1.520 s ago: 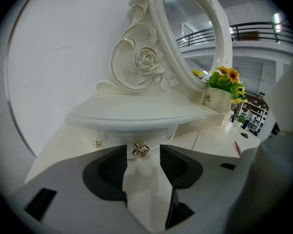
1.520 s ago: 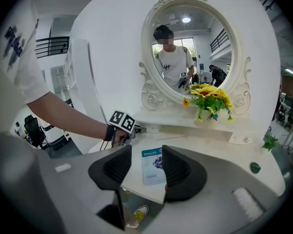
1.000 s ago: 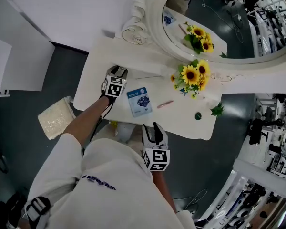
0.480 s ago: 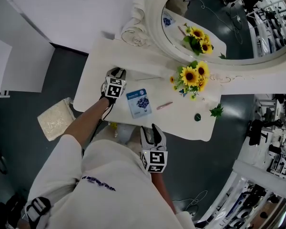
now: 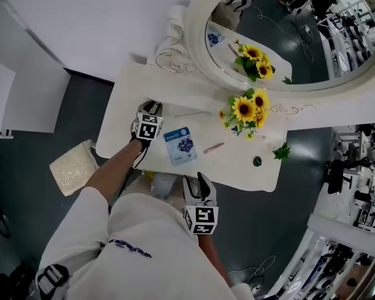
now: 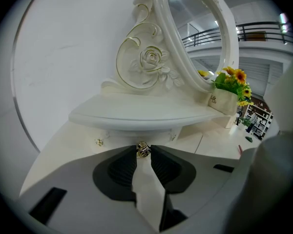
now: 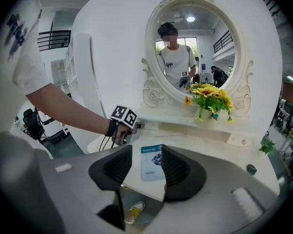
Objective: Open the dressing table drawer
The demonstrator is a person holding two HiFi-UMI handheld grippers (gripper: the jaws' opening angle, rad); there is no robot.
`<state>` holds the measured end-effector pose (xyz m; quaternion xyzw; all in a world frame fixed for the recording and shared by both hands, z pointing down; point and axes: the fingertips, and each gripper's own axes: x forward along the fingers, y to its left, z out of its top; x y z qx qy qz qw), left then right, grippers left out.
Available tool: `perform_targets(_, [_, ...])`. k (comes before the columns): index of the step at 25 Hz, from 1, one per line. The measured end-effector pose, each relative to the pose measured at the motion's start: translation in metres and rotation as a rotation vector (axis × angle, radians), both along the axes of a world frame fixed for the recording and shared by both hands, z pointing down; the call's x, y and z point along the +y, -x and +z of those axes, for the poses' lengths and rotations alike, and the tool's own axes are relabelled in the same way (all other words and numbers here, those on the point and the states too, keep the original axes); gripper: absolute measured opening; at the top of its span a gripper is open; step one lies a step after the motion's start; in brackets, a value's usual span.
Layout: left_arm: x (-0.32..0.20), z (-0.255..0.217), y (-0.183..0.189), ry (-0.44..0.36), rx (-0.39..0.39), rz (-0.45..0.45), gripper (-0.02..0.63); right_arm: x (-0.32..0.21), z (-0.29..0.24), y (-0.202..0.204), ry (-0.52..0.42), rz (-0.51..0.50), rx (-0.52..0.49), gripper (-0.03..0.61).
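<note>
Left gripper view: the dressing table drawer [image 6: 125, 138] sits in the low raised tier at the back left of the worktop [image 5: 237, 164], directly under the curved white shelf [image 6: 136, 112]. Its front faces out towards the person and the near worktop edge. Long axis runs side to side, along the shelf's front edge.

Look of drawer: shallow, glossy white front, tucked under the shelf lip and closed as far as this view shows. A small round gold drawer knob [image 6: 143, 149] stands out from the front. A second gold knob [image 6: 98, 142] sits further left on the same tier.

Left claw [image 6: 143, 153]: jaws have just been closing. The gold drawer knob is between the very tips, and the dark ribbed pads [image 6: 123, 167] bear on it from both sides. In the head view this claw [image 5: 154, 106] is at the left end of the tier, arm reaching in from below.

Right claw [image 7: 146, 152]: jaws apart, gripping nothing. A blue face-mask sachet [image 7: 151, 162], lying flat on the worktop, shows through the gap. In the head view this claw [image 5: 199, 179] hangs at the near worktop edge, well apart from the left one.

Also on the worktop: sunflowers [image 5: 244, 109] at the foot of the oval mirror [image 5: 300, 42], and a slim pink stick [image 5: 213, 147] right of the sachet
</note>
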<state>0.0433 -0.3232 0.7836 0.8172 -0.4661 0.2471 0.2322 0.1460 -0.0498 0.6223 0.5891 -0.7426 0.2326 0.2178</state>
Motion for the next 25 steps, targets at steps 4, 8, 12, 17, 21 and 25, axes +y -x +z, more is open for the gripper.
perform_targets(4, [0.000, 0.000, 0.000, 0.001, 0.002, 0.000, 0.095, -0.002, 0.000, 0.001, -0.002, 0.000, -0.001, 0.196])
perform_targets(8, [0.000, -0.001, 0.000, 0.006, 0.000, 0.001, 0.095, -0.003, 0.000, 0.003, -0.002, 0.001, -0.001, 0.196])
perform_targets(12, [0.002, -0.001, 0.000, 0.005, 0.001, 0.005, 0.095, -0.004, 0.000, 0.005, -0.002, -0.003, -0.003, 0.196])
perform_targets(17, [0.007, 0.000, 0.001, 0.014, 0.003, 0.005, 0.095, -0.004, 0.000, 0.007, -0.003, -0.007, -0.008, 0.193])
perform_targets(21, [0.009, 0.000, 0.002, 0.019, 0.008, 0.004, 0.095, -0.008, -0.002, 0.009, -0.009, -0.010, -0.012, 0.192])
perform_targets(25, [0.010, -0.001, 0.002, 0.023, 0.007, 0.010, 0.095, -0.010, -0.004, 0.010, -0.010, -0.009, -0.014, 0.189])
